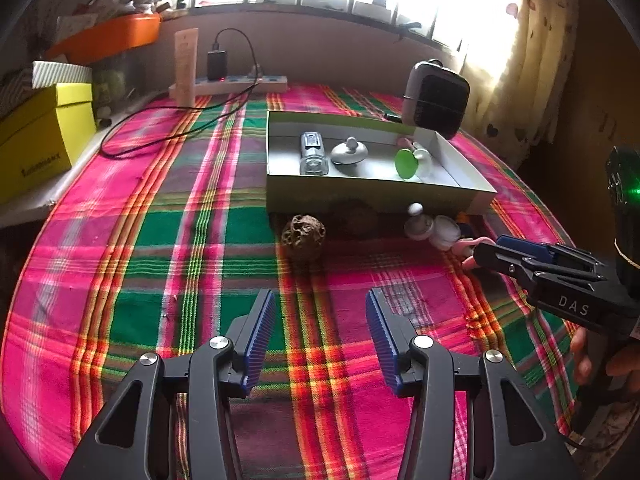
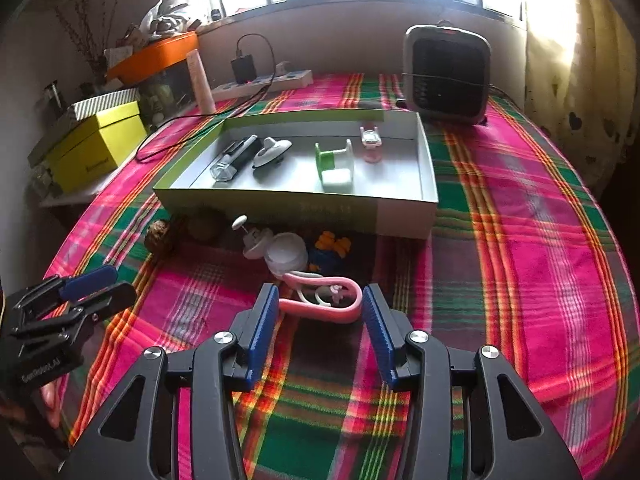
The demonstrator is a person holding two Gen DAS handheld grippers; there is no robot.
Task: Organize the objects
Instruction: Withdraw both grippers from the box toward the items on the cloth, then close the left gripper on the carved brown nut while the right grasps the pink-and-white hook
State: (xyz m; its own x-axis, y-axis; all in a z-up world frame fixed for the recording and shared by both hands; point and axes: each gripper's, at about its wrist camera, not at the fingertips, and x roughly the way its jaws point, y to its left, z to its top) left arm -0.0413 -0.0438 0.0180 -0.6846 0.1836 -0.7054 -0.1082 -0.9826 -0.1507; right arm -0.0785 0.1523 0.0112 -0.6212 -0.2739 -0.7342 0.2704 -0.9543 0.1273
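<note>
holding a flashlight (image 2: pixel 234 158), lid (image 2: pixel 271 153), green spool (image 2: pixel 334 164), the box (image 2: pixel 296 204); both grippers' jaws released.

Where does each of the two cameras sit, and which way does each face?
Left wrist: on the left gripper, facing the window across the plaid tablecloth; open blue pads, right gripper at right.
Right wrist: on the right gripper, open over the pink looped plastic toy; left gripper at left.
Shared: shallow white cardboard tray, grey square fan.
</note>
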